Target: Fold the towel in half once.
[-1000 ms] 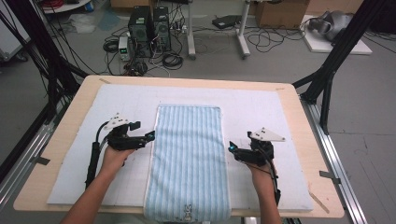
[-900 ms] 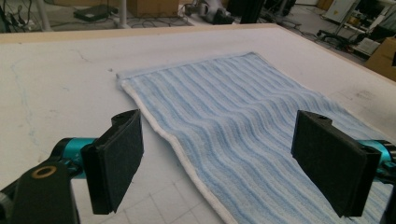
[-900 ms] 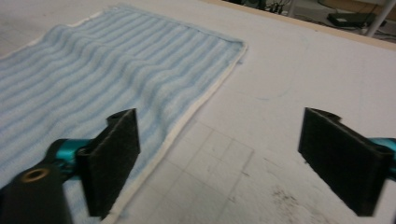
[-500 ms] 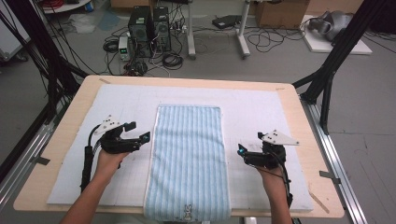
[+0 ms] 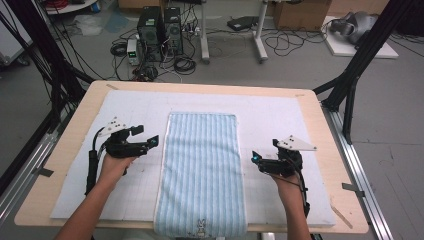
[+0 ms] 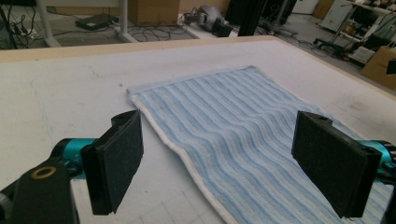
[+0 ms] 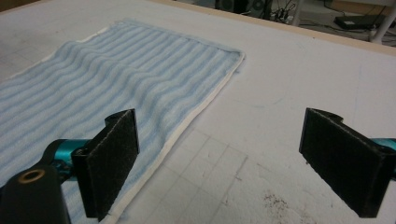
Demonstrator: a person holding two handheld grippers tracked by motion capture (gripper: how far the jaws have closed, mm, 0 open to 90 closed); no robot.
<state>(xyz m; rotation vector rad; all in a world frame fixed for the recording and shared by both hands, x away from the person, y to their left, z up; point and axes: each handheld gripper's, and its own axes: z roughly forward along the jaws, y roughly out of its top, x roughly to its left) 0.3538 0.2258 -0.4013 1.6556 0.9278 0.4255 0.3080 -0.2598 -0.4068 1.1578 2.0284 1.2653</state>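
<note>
While the blue striped towel (image 5: 202, 172) lies flat along the middle of the white table mat (image 5: 280, 112), the left gripper (image 5: 152, 142) and right gripper (image 5: 256, 158) flank it, jaws spread wide, empty

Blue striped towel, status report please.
Both claws, left and right, open, empty. Blue striped terry towel flat on white mat, untouched. Nothing in the way.

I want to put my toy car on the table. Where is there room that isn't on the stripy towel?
The white mat is bare on both sides of the blue striped towel, and along the far edge beyond it. It is busier halfway down, where the left gripper and right gripper, both open, sit by the towel's long edges. The far corners look easiest.
</note>
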